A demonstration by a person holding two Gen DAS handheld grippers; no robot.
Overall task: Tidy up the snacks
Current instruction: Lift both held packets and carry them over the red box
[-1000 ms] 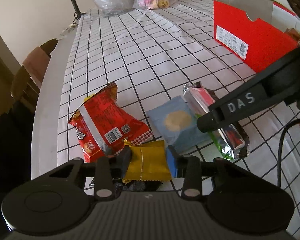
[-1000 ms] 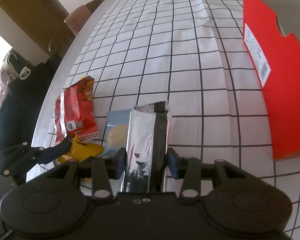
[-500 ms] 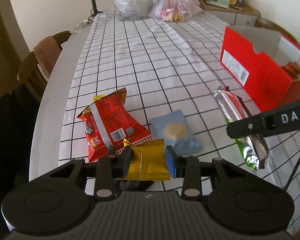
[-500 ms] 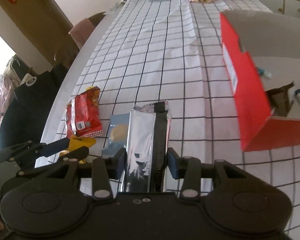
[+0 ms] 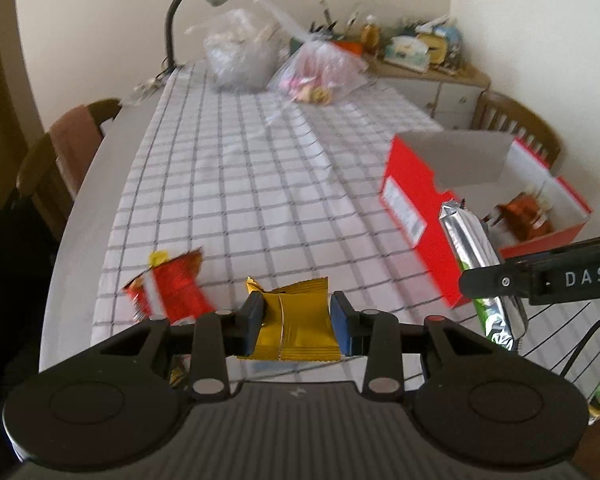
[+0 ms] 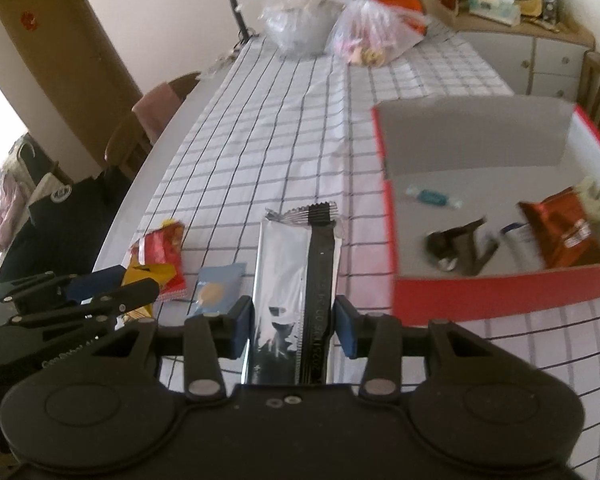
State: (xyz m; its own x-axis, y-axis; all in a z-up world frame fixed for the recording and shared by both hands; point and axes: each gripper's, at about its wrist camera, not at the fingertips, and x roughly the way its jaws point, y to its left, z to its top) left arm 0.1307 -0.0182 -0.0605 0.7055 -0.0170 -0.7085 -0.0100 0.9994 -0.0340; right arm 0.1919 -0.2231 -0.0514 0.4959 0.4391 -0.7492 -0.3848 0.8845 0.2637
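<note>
Two grippers, both loaded, both clear of the checked tablecloth [image 5: 236,184].

Red box [image 6: 500,288]: right half of the right wrist view, open top. It already holds an orange packet [image 6: 564,232], a dark wrapper [image 6: 456,248] and a blue-wrapped candy [image 6: 432,197]. In the left wrist view it sits right of centre.

Silver bar packet [image 6: 296,300]: clamped between the right gripper [image 6: 294,326] pads, standing up the frame's centre, crimped end at the top. It sits just left of the box's near corner in frame. From the left wrist view it crosses the right edge, in front of the box wall.

Red snack bag [image 5: 172,288]: lying on the cloth, lower left of the left wrist view, blurred.

Yellow packet [image 5: 300,324]: pinched between the left gripper [image 5: 296,320] pads at bottom centre, top edge crumpled.

Light blue packet [image 6: 218,288]: flat on the cloth, just left of the silver bar in the right wrist view, right of the red bag.
</note>
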